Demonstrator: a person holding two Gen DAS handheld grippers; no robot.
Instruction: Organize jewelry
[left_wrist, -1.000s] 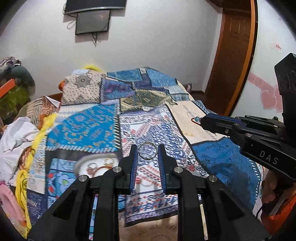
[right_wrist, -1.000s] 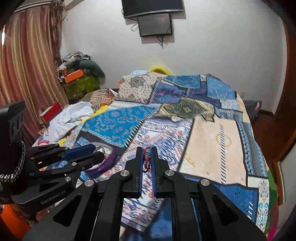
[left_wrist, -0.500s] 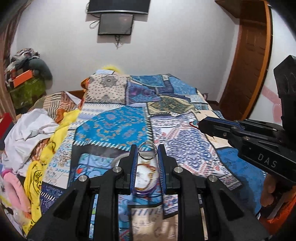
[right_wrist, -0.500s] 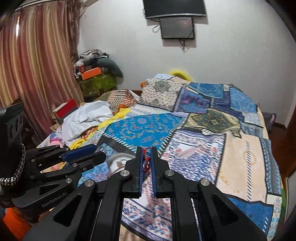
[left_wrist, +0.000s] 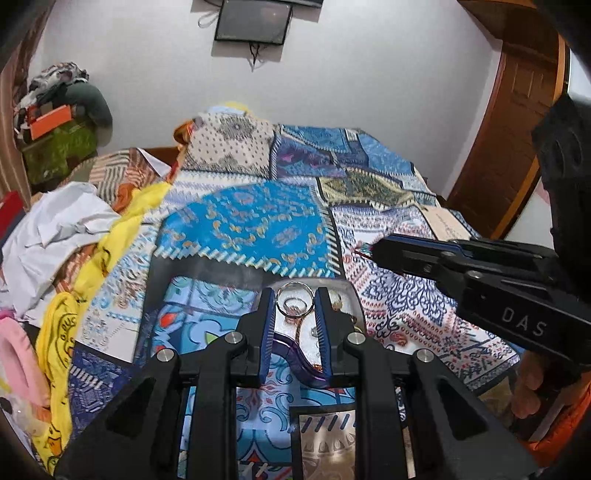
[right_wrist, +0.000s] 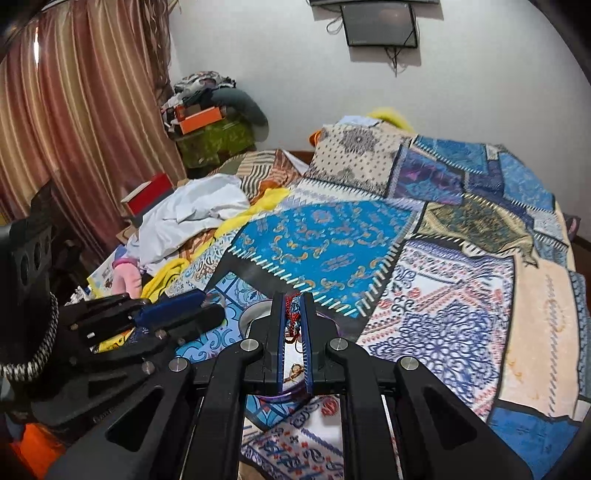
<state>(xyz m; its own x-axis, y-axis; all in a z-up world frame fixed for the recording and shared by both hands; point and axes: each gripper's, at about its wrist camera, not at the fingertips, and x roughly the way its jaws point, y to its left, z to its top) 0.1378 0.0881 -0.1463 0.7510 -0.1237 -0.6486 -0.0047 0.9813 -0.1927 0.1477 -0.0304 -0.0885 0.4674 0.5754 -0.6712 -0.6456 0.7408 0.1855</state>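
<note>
My left gripper (left_wrist: 295, 306) is shut on a silver bangle (left_wrist: 295, 303) and holds it over a white jewelry tray (left_wrist: 345, 291) on the bed. The tray holds a purple bangle (left_wrist: 295, 360) and gold pieces (left_wrist: 335, 298). My right gripper (right_wrist: 294, 314) is shut on a red and blue thread bracelet (right_wrist: 291, 317) above the same tray (right_wrist: 255, 314). The right gripper also shows in the left wrist view (left_wrist: 373, 252), right of the tray. The left gripper shows at the left of the right wrist view (right_wrist: 207, 314).
A patchwork bedspread (left_wrist: 258, 225) covers the bed. White and yellow clothes (left_wrist: 66, 236) and a pink item (left_wrist: 18, 354) lie along the left edge. A wooden door (left_wrist: 517, 129) stands at the right, curtains (right_wrist: 74, 129) at the left.
Both grippers have swung left and forward over the bed, and now sit above the tray. Each keeps its hold on its piece.
</note>
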